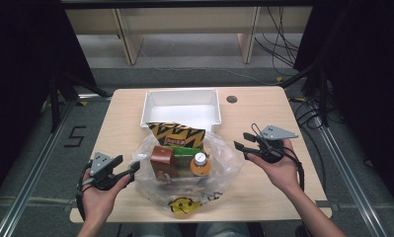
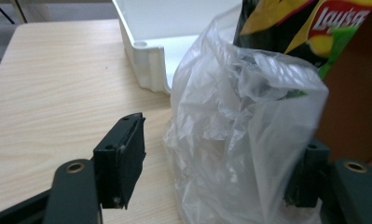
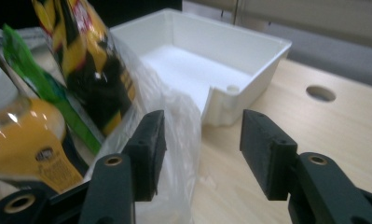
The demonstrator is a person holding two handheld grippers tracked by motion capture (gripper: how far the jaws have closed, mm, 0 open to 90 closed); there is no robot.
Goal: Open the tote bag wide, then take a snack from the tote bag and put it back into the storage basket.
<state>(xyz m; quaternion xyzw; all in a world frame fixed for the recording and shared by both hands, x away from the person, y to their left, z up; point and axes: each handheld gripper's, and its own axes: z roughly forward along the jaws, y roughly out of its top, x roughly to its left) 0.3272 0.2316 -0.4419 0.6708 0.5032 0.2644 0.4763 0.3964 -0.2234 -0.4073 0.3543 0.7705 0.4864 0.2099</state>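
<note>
We judged the step in hand to be the release of the plastic bag after its mouth had been spread on the table.

Nearest us, the left gripper stood at nine o'clock of the bag with its jaws apart. In the left gripper view a fold of bag film stood between the jaws, but we could not tell whether the far pad touched it.

The right gripper stood at two o'clock of the bag, jaws apart, gripping nothing.

Inside the bag stood a bottle, a brown carton and a chip packet.

At twelve o'clock, beyond the bag, lay the white tray.

The next move, in our judgement, called for reaching into the bag for one item.
</note>
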